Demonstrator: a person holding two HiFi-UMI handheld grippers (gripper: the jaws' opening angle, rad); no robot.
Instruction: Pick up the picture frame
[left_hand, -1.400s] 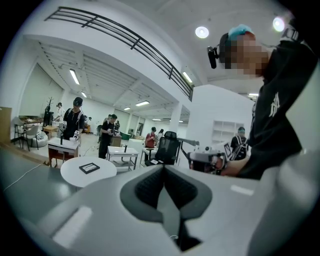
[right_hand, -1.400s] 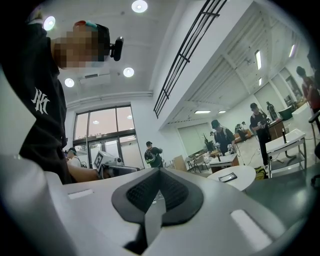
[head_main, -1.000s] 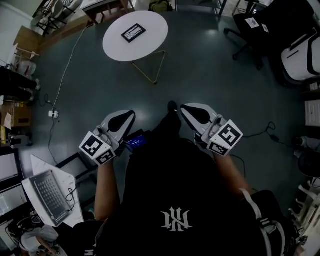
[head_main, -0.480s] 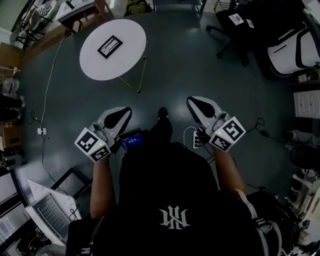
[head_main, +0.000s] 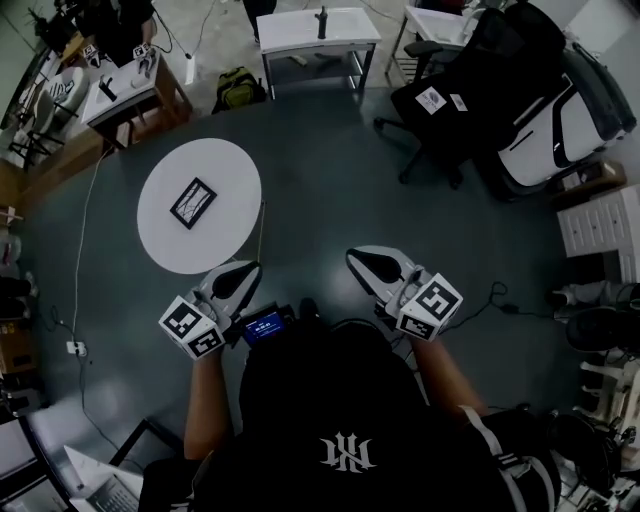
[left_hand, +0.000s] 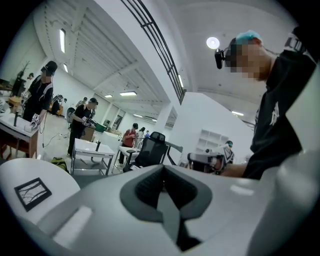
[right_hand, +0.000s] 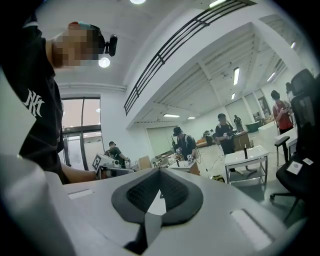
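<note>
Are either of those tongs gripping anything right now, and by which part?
Nothing is held. The left tongs and right tongs are both shut and empty; the picture frame lies apart from them on the round white table.

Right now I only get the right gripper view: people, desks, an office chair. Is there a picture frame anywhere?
Observer: Yes. In the head view the picture frame lies flat on a round white table.
Operator: Which side of the person is that?
Observer: Ahead and to their left, nearest the left hand-held gripper.
Operator: Is that one holding anything?
Observer: No. The left gripper view shows its jaws together with nothing between them.
</note>
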